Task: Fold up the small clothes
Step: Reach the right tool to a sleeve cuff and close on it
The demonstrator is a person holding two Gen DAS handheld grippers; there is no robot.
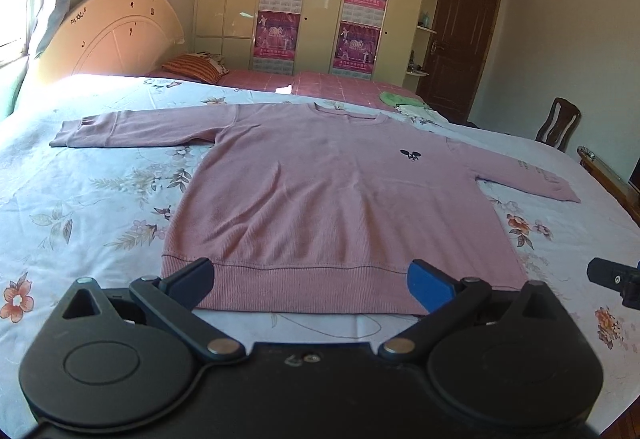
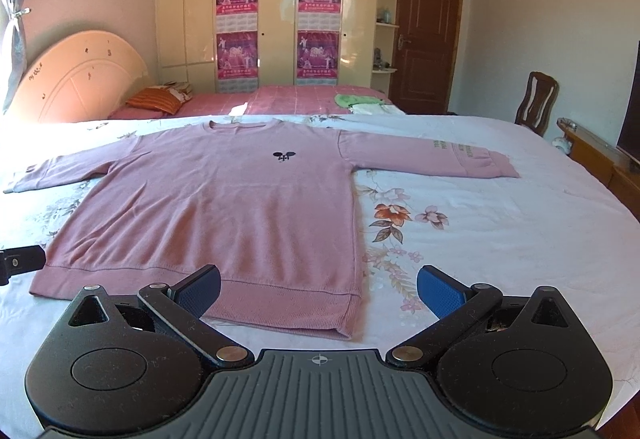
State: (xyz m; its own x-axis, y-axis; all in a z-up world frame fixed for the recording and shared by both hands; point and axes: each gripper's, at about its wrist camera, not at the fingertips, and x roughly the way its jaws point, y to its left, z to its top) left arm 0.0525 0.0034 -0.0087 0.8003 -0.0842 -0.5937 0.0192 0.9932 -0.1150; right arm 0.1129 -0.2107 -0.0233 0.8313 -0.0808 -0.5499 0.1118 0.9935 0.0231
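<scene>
One pink sweater [image 1: 320, 191] lies flat and face up on the floral bedsheet [image 1: 100, 207], both sleeves out to the sides, neckline away from us, ribbed hem nearest the grippers. It looks like a soft, light knit, so it should drape and fold easily, but it may drag or bunch on the sheet if pulled rather than lifted. My call: the hem corners or the shoulder and sleeve seams are the sensible places to pinch, since the ribbing gives the pads something to bite.

Left gripper [image 1: 312, 285] hovers just over the hem, jaws spread wide and holding nothing. Right gripper [image 2: 318, 291] sits over the sweater's right hem corner, jaws also wide apart and empty.

Nothing resembling a basket or box shows up; further back a green cloth [image 2: 352, 100] rests on the pink checked bedding [image 2: 280, 99], near a striped pillow [image 2: 154, 99].
</scene>
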